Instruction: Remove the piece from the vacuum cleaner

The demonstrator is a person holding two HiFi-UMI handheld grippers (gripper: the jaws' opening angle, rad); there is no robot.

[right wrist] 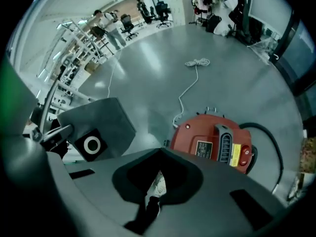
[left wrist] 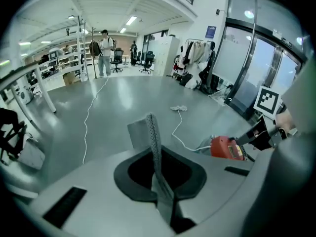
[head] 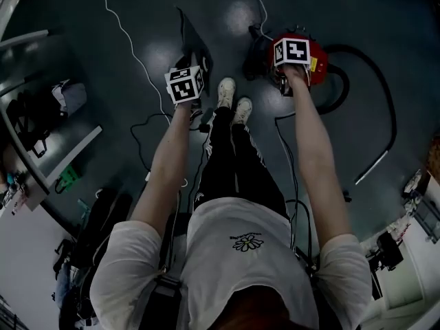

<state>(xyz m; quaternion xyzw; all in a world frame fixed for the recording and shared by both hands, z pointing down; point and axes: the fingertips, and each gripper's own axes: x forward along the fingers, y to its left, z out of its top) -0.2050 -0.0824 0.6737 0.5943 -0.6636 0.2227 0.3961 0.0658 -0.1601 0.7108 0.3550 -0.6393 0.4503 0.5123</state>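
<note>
The red vacuum cleaner (head: 317,64) sits on the dark floor, with its top (right wrist: 217,143) facing up in the right gripper view. My left gripper (head: 194,67) is shut on the removed piece, a flat grey dust bag (head: 194,43) held up off the floor to the left of the cleaner. The bag (right wrist: 98,125) has a black collar with a white ring (right wrist: 92,144). Between the left gripper's jaws (left wrist: 151,125) it shows edge-on (left wrist: 138,135). My right gripper (head: 291,64) hangs over the cleaner, pointing steeply down. Its jaws (right wrist: 157,182) look shut with nothing held.
A black hose (head: 375,81) curves from the cleaner to a wand (head: 371,167) on the floor at the right. A white cable (head: 127,43) runs across the floor. The person's feet (head: 234,102) stand between the grippers. Shelving (head: 41,129) lines the left side.
</note>
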